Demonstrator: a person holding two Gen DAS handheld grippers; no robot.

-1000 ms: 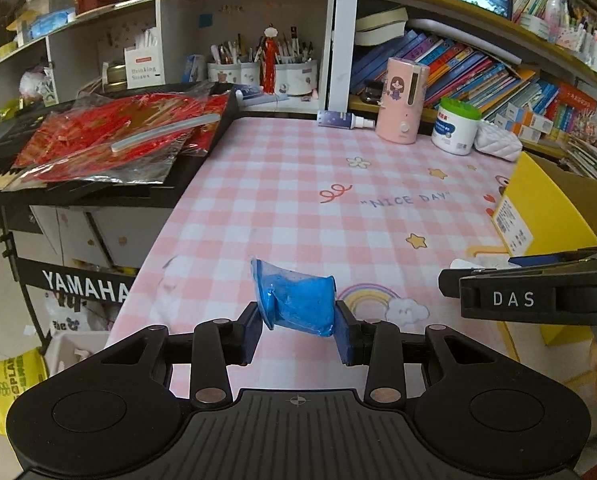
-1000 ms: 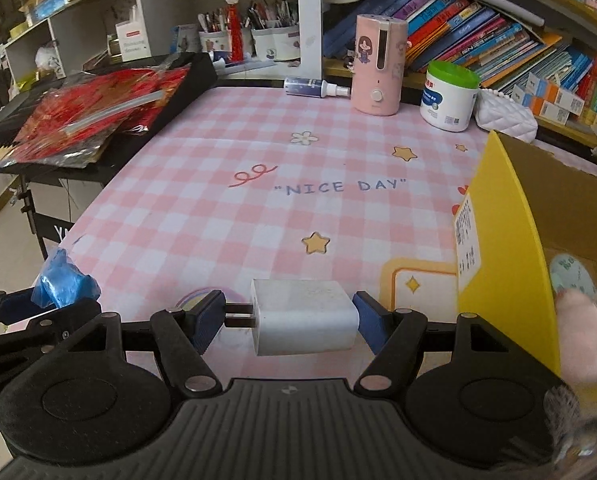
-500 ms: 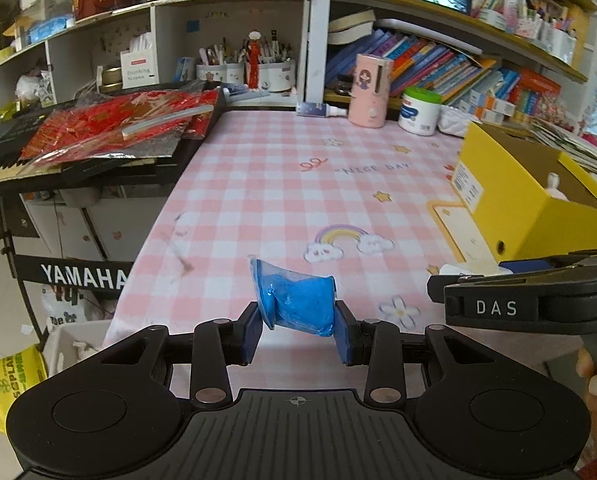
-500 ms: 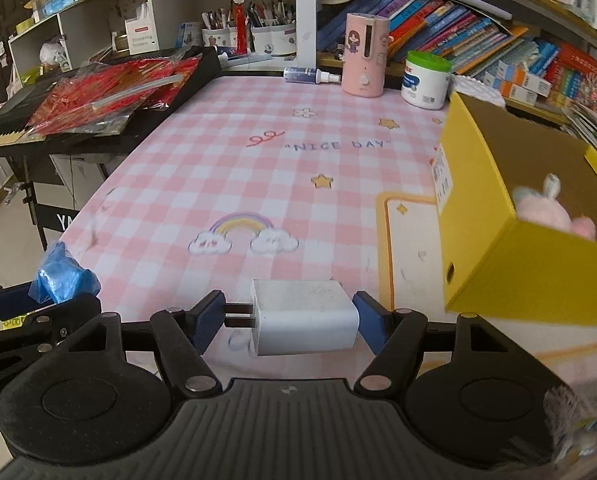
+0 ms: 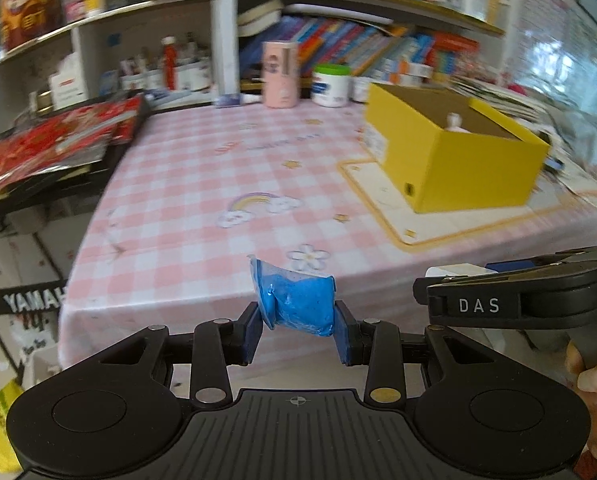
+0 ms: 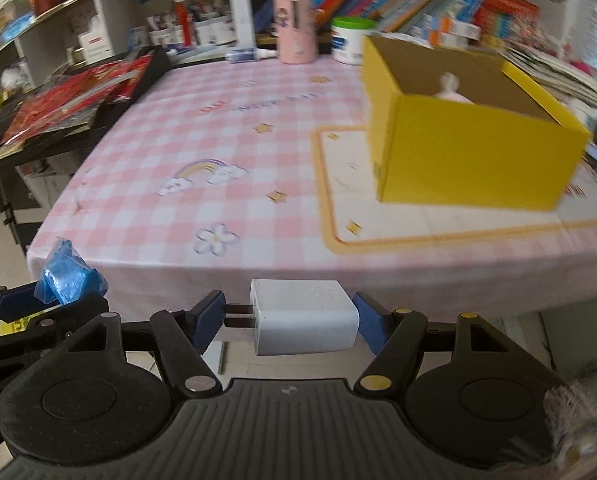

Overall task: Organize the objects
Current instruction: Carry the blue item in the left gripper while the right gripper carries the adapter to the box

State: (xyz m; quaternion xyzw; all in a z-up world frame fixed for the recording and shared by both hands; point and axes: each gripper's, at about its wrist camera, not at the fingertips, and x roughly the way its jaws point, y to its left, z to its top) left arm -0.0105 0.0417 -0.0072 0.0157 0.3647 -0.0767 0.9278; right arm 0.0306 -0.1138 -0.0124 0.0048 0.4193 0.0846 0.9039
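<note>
The left claw (image 5: 298, 322) clamps a crumpled blue bag (image 5: 300, 306), the right claw (image 6: 288, 316) a white charger (image 6: 304, 316), both off the bench's (image 6: 258, 152) near edge.

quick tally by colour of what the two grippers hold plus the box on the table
blue: 1, crumpled blue plastic packet in the left gripper
white: 1, white plug charger block in the right gripper
yellow: 1, open yellow cardboard box
total: 3
</note>
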